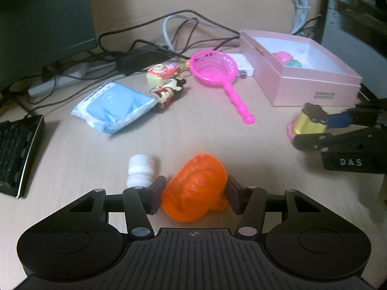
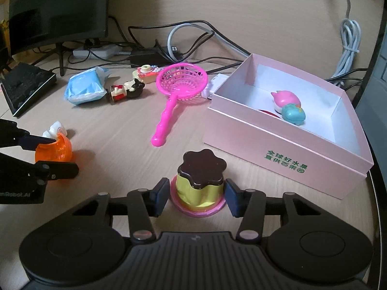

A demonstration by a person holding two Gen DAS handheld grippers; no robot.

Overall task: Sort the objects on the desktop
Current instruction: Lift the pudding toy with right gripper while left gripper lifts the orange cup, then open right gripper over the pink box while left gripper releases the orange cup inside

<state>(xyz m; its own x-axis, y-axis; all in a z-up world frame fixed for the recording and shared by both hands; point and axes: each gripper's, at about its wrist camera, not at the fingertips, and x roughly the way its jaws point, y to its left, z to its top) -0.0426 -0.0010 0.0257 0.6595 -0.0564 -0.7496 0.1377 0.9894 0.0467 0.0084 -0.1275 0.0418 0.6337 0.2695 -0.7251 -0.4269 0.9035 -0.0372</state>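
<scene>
My left gripper (image 1: 194,194) is shut on an orange translucent toy shell (image 1: 196,186), low over the desk; it also shows in the right wrist view (image 2: 54,151). My right gripper (image 2: 196,194) stands around a toy pudding (image 2: 199,183) with a brown top, yellow body and pink base; small gaps show at both pads. The pudding also shows in the left wrist view (image 1: 307,120). A pink open box (image 2: 285,145) at the right holds a pink toy (image 2: 286,99) and a teal toy (image 2: 293,113).
On the desk lie a pink toy net (image 2: 180,84), a small white bottle (image 1: 140,170), a blue tissue pack (image 1: 113,106), a doll figure (image 2: 127,90) and a toy camera (image 2: 146,72). Cables, a power strip, a monitor and a keyboard (image 1: 17,154) lie behind and left.
</scene>
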